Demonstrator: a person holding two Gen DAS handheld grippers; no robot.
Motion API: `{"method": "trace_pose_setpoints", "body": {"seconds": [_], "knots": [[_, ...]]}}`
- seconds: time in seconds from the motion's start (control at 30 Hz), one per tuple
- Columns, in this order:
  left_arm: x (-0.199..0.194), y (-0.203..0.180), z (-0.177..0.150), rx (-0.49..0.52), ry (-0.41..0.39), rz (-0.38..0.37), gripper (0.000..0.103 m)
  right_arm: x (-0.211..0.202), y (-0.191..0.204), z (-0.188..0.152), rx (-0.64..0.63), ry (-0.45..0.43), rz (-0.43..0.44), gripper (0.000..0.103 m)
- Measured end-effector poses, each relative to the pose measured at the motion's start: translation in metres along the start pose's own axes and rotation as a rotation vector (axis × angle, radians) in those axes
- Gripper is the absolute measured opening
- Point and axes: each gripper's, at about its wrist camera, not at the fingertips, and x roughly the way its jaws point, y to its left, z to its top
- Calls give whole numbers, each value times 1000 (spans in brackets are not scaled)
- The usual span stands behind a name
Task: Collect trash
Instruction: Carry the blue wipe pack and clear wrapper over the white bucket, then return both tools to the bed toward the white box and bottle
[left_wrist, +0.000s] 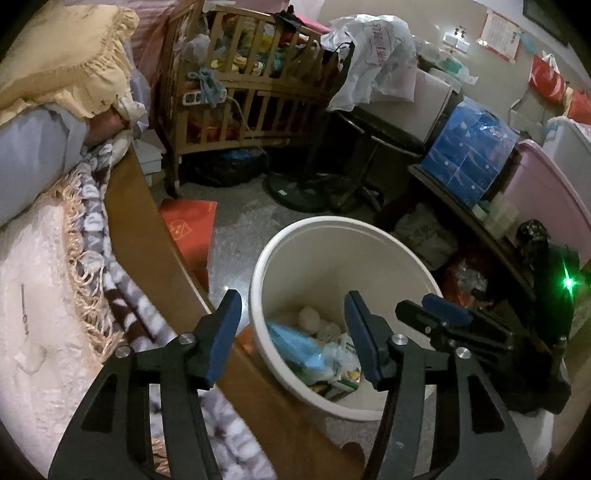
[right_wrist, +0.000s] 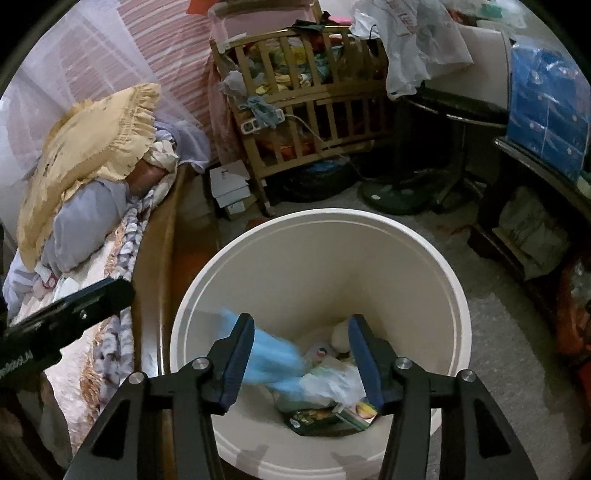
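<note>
Right gripper (right_wrist: 301, 360), parted and empty, above bin (right_wrist: 388, 236); blue bag (right_wrist: 273, 363) beneath: light, soft, crumpled—pinch a fold. Left gripper (left_wrist: 293, 334) likewise parted, empty.

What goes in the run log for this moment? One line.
left gripper open | right gripper open | blue bag in bin | nothing held

Blue bag (right_wrist: 266, 360) in the bin (right_wrist: 258, 258) is motion-blurred, its outline unclear. Trash beneath it partly hidden. Right gripper (left_wrist: 447, 310) cut by frame edge; fingertips mostly hidden.
</note>
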Motion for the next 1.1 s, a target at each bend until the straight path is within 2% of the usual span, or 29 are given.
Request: {"method": "trace_pose_setpoints", "body": {"seconds": [0.23,0.53,0.9,1.1], "knots": [[-19,17,-5,5,-13,60,56,1,10,-2,-23,0,28,51],[-48,53,-16,-6,-22,154,56,-2,49,-7,-109,-33,87,52],[-91,112,-29,-45,-36,270,56,1,130,-20,-241,-24,220,60],[-115,157,-43,-117,-44,328,56,9,182,-34,-330,17,275,60]]}}
